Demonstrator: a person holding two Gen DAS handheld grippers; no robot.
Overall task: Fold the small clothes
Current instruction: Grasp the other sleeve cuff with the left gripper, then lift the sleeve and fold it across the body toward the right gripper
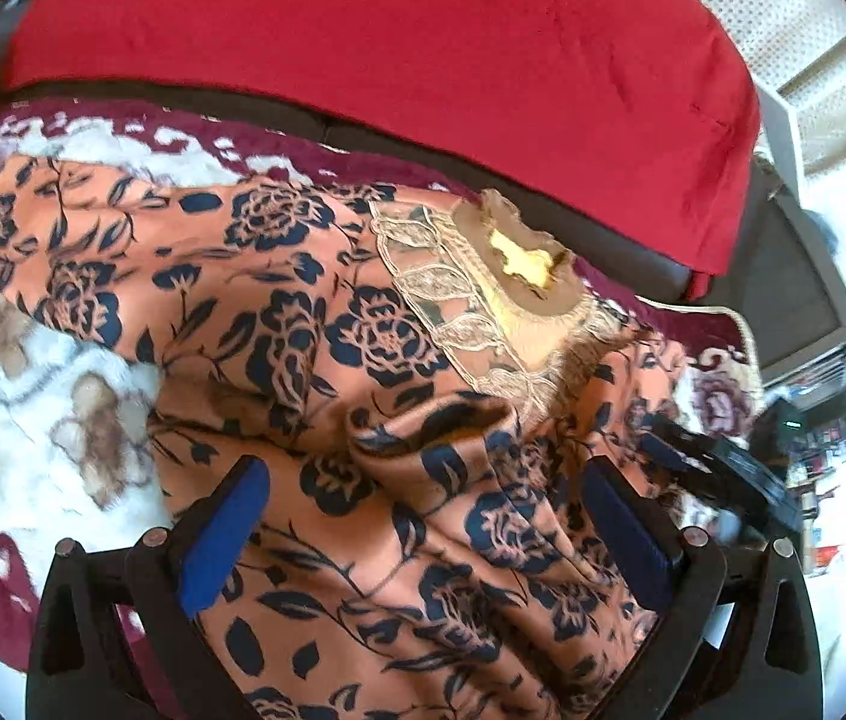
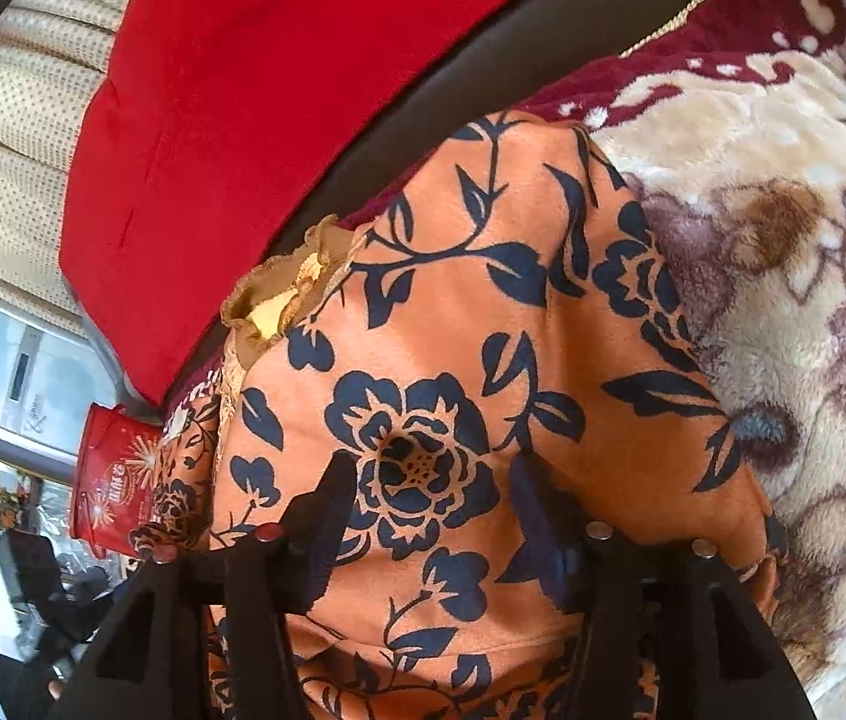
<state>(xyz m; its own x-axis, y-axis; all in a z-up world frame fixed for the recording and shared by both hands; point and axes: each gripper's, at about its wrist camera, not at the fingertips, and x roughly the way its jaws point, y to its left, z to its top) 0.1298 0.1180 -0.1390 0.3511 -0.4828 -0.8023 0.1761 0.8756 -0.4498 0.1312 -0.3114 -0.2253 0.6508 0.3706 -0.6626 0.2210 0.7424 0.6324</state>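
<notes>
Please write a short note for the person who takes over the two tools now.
Left tool: open, above the floral garment, nothing gripped.
Right tool: open over the same garment, pads not pressing it.
Garment lies on the plush blanket, collar toward the red cushion.
Done: part looks folded over.
Left: smooth the bunched cloth and finish folding.

The left tool [image 1: 423,516] angles downward, jaws spread wide; the right tool [image 2: 432,510] likewise, jaws parted.
</notes>
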